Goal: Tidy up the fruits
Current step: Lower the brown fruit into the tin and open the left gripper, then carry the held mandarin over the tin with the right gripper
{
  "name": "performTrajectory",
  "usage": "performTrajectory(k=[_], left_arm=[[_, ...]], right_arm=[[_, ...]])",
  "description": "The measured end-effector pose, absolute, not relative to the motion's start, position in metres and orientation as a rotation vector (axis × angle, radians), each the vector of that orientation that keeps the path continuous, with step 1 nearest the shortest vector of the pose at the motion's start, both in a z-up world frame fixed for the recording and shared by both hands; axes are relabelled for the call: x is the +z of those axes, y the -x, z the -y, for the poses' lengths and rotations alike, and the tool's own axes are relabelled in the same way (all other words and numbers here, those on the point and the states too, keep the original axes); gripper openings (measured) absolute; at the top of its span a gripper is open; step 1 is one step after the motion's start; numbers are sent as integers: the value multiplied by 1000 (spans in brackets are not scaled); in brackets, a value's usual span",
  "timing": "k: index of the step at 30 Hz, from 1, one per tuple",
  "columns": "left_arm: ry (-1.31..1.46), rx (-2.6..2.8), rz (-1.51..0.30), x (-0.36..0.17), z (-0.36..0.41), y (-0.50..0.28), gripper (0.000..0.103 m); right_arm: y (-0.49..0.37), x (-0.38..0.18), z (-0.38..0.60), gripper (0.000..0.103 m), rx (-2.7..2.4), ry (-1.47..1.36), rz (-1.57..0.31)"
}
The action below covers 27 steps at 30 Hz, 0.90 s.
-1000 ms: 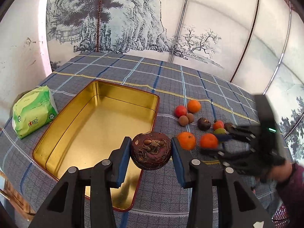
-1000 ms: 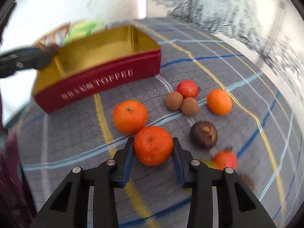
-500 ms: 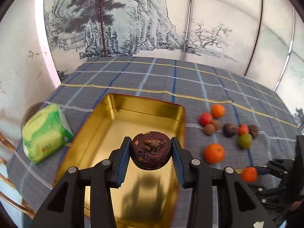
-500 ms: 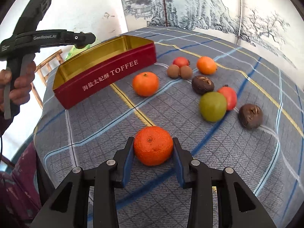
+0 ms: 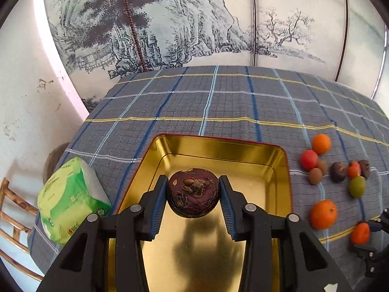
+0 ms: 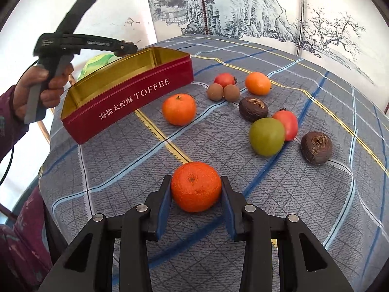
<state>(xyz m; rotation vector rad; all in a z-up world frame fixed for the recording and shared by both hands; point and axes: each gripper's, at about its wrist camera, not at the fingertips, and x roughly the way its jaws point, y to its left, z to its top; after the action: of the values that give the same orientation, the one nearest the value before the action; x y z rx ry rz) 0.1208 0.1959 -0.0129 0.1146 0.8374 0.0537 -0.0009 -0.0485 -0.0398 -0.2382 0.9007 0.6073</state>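
My left gripper (image 5: pixel 193 183) is shut on a dark maroon round fruit (image 5: pixel 193 194) and holds it above the middle of the gold-lined red toffee tin (image 5: pixel 218 146). In the right wrist view the left gripper (image 6: pixel 125 48) hovers over the tin (image 6: pixel 126 102), gripped by a hand (image 6: pixel 46 85). My right gripper (image 6: pixel 195 186) is shut on a tangerine (image 6: pixel 195 189) just above the checked cloth, nearer than the other fruit. Loose fruit lies right of the tin: a tangerine (image 6: pixel 179 109), a small orange (image 6: pixel 257 83), a green fruit (image 6: pixel 267 136), red, brown and dark ones.
A green tissue pack (image 5: pixel 70 202) lies left of the tin near the table's edge, with a wooden chair (image 5: pixel 12 209) beyond it. A painted screen (image 5: pixel 194 24) stands behind the table. The checked cloth (image 6: pixel 291 194) slopes off at the near edge.
My left gripper carried the dark fruit from the tin's near right corner to over its middle. My right gripper pulled the tangerine back from the fruit group, then stayed still.
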Motion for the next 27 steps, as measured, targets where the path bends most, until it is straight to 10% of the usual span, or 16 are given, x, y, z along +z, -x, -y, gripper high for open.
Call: performTrajectory(k=[12,27], left_arm=[[-152,82,-844,-21,-200,-142,39],[-131,131,-751,3,-187,-78,70]], right_arm=[[1,-40,49,39,603,235,-901],[1,-39,48,39,580,254,-895]])
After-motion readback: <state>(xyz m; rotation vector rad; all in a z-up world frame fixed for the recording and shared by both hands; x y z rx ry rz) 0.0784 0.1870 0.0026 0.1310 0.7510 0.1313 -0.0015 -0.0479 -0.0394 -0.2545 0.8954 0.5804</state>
